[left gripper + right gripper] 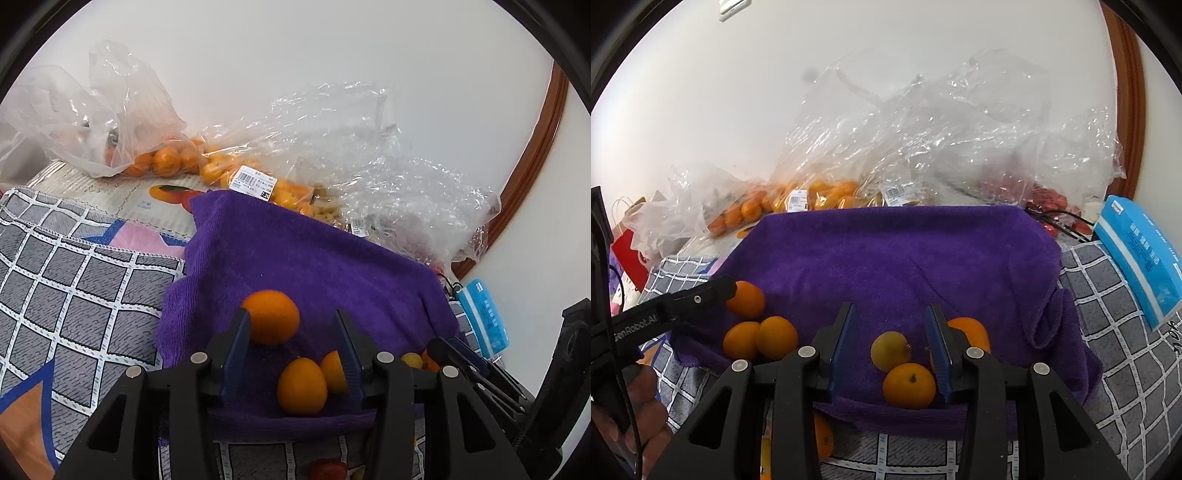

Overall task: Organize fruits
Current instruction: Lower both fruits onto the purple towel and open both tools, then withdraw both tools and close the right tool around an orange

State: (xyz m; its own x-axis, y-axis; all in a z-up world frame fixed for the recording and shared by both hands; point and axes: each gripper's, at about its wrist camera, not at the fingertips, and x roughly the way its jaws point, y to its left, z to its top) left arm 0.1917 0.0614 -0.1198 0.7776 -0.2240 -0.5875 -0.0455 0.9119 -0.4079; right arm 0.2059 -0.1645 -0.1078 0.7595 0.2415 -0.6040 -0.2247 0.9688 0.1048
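Surface: we see a purple terry towel (905,258) over a grey checked cloth (1123,332).
Fruit: small round oranges (909,384) lie on it.
Room: white wall (738,92), crinkled clear plastic bags (942,140).
Left gripper (291,334): partly open, gripping nothing.
Right gripper (891,332): partly open, empty.

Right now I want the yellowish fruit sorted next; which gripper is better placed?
Right. The yellowish fruit lies between the right gripper's open fingers; the left gripper is over the other cluster.
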